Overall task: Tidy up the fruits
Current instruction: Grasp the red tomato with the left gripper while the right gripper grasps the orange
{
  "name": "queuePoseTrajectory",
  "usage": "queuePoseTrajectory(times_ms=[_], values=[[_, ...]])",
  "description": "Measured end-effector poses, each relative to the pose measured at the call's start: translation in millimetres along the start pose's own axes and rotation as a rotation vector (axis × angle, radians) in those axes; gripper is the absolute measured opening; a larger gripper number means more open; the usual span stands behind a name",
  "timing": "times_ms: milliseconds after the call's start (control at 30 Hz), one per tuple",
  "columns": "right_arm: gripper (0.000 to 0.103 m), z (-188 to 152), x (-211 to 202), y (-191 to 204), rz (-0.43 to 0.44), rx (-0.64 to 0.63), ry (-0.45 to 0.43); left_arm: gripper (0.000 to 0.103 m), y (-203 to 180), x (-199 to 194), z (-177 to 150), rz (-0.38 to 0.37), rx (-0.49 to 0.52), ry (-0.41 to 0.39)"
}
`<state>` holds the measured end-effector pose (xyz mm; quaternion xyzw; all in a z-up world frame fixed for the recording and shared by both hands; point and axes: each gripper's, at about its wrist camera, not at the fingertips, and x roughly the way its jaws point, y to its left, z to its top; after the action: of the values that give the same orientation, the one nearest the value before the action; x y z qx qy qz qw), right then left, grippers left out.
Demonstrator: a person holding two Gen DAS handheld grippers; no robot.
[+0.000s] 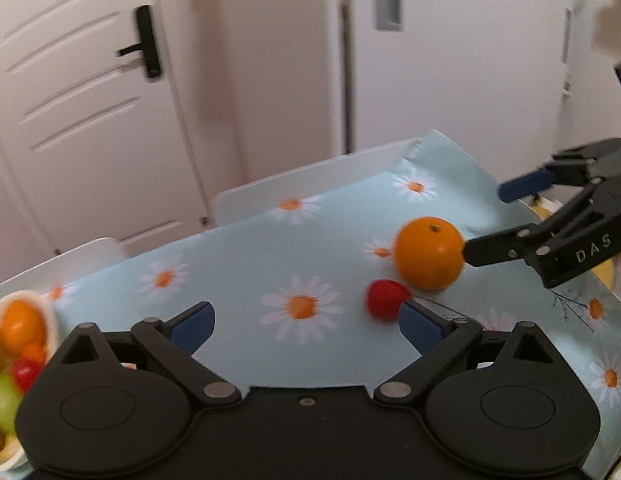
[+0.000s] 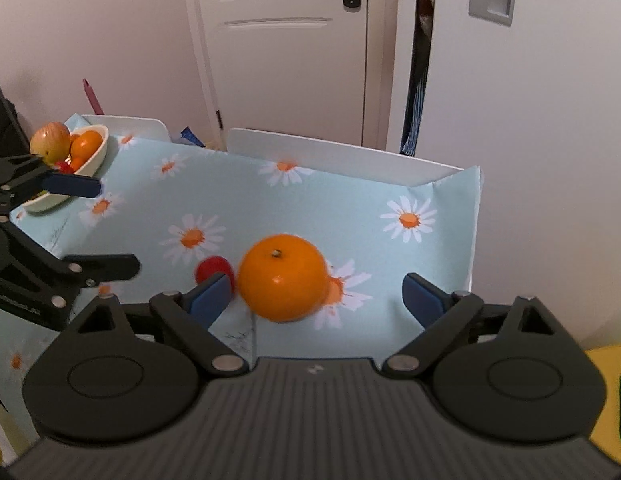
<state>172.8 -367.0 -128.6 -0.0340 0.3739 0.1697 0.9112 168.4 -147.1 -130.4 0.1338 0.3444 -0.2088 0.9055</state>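
Orange (image 2: 284, 278) sits on the daisy-print tablecloth (image 2: 350, 208), round and glossy, its dark stem dimple turned upward and slightly toward the far edge; being near-spherical, it shows no clear long axis. Just beside it on its left in the right wrist view lies a small red fruit (image 2: 212, 268), blurred, its kind hard to tell. The right gripper (image 2: 316, 294) has its jaws spread wide with the orange between them, nearer the left blue pad, none visibly touching. The left gripper (image 1: 306, 320) is likewise spread apart and holds nothing, the red fruit (image 1: 384, 300) just past its right fingertip. At the table's far left corner stands a cream bowl (image 2: 96, 156) holding an apple (image 2: 50, 142), oranges and other fruit. White chair backs (image 2: 342, 156) line the far table edge.
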Motion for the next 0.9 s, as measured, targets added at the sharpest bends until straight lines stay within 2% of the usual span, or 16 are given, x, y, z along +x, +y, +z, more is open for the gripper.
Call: queuePoseTrajectory(times_ms=[233,567,767,900], values=[[0.103,-14.8,7.4,-17.6,0.039,-0.024,0.012,0.083,-28.1,28.9,-0.2,-0.076,0.108,0.018],[0.103,-18.2,15.6,-20.6,0.071,-0.048,0.011,0.040,-41.4,48.5,-2.1,-0.108,0.135,0.041],[0.096,-17.9,20.6,-13.2,0.102,-0.069,0.013,0.040,-40.7,43.6,-5.4,-0.092,0.135,0.047],[0.095,-15.2,25.0,-7.1,0.114,-0.081,0.007,0.040,-36.2,37.8,-9.7,-0.079,0.142,0.053]])
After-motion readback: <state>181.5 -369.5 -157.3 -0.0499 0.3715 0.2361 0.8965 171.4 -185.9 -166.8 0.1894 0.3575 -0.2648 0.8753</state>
